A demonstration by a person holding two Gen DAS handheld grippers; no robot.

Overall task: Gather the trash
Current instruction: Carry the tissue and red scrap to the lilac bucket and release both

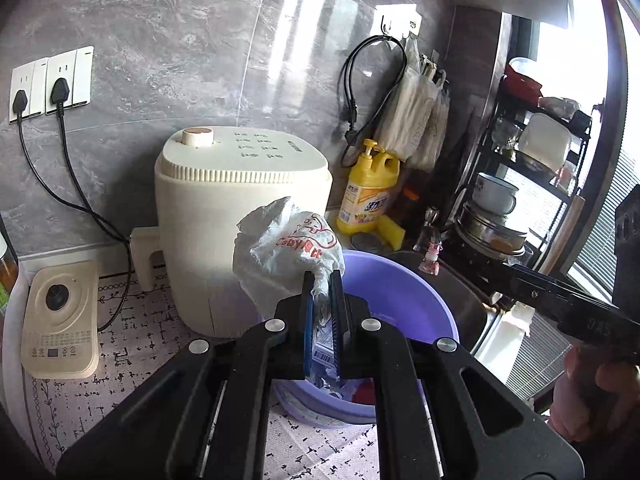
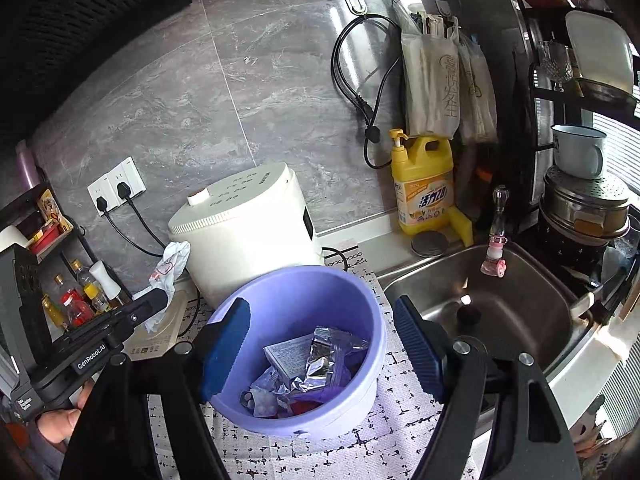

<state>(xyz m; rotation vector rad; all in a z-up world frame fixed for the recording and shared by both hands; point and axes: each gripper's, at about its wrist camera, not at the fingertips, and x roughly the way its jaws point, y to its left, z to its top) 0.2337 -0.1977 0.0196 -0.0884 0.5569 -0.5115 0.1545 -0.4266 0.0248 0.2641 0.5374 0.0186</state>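
A purple plastic basin (image 2: 304, 300) stands on the patterned counter mat and holds foil wrappers (image 2: 324, 356) and a small box (image 2: 288, 356). My right gripper (image 2: 320, 306) is open; its blue pads (image 2: 224, 344) stand either side of the basin, above it, with nothing between them. My left gripper (image 1: 322, 280) is shut on a crumpled white plastic bag with red print (image 1: 280, 248), held up just left of the basin (image 1: 400, 292). In the right wrist view the same bag (image 2: 172, 264) hangs from the left gripper's tip at the left.
A cream cooker (image 2: 248, 232) stands right behind the basin. Right of the basin lies a steel sink (image 2: 500, 292) with a faucet, and a yellow detergent bottle (image 2: 424, 188) stands behind it. A dish rack (image 1: 520, 184) fills the far right; sauce bottles (image 2: 76, 300) crowd the left. A cream appliance base (image 1: 60, 320) sits on the mat.
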